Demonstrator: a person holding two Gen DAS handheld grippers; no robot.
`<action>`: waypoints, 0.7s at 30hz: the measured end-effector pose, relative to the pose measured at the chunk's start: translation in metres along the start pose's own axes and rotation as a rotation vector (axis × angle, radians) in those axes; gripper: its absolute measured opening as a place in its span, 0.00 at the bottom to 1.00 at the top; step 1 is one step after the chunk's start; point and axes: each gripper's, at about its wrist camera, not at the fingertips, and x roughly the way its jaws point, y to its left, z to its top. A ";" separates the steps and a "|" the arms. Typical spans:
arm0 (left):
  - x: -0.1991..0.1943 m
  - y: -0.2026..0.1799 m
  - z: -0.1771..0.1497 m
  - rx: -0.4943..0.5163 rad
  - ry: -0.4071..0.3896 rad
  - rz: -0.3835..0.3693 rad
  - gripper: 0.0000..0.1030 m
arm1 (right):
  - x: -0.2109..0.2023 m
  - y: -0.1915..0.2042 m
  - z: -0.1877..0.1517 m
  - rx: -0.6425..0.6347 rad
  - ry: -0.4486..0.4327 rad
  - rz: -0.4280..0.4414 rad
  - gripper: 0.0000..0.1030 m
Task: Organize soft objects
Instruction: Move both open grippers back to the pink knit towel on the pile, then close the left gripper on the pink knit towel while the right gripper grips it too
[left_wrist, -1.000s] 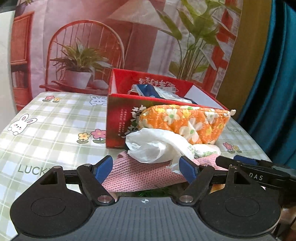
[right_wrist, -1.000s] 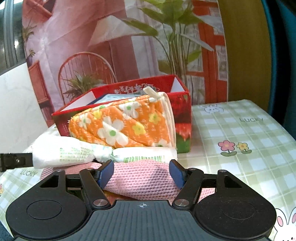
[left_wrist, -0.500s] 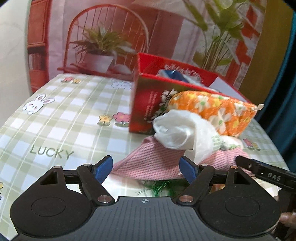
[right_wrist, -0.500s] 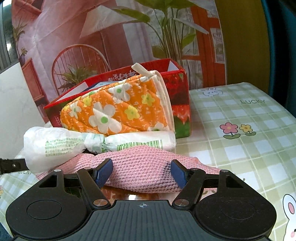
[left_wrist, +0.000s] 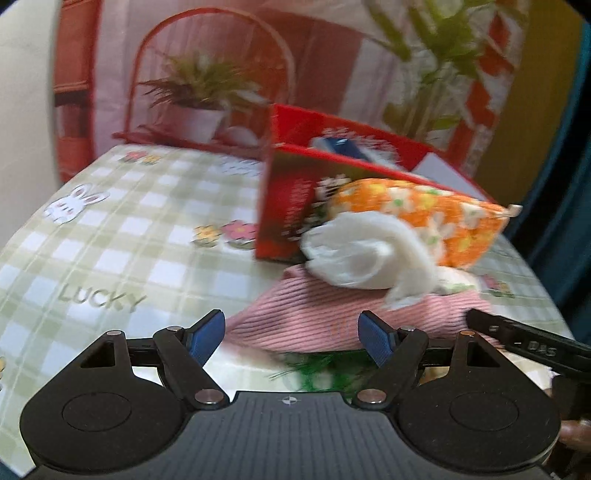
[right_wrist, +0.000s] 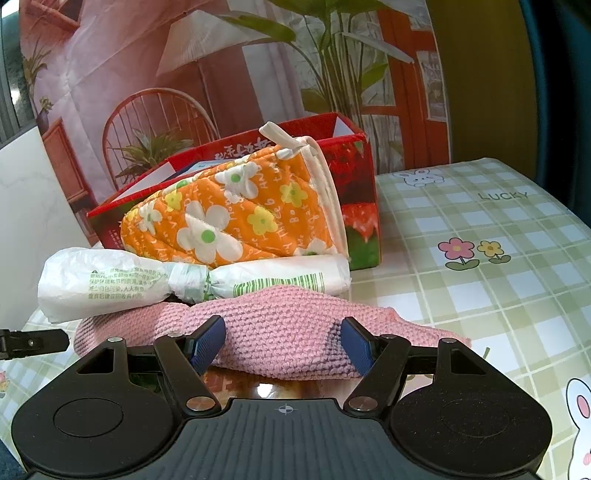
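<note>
Right wrist view, right hand-held gripper parted around pink knitted cloth, left parted wide.

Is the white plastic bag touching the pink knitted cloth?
Touching. In the right wrist view the white plastic bag lies right on top of the pink knitted cloth, with no gap between them.

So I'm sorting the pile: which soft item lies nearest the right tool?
The pink knitted cloth, lowest in the pile, between the open right tool fingers. The white plastic bag and orange floral mitt sit farther back.
</note>
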 end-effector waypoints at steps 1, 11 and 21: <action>0.001 -0.003 0.001 0.013 -0.006 -0.015 0.79 | 0.000 0.000 0.000 0.000 0.001 0.000 0.64; 0.040 -0.028 0.010 0.044 0.050 -0.127 0.79 | 0.000 0.000 -0.001 0.008 0.007 0.006 0.64; 0.060 -0.021 0.002 -0.032 0.085 -0.135 0.81 | 0.001 -0.002 0.000 0.028 0.015 0.025 0.65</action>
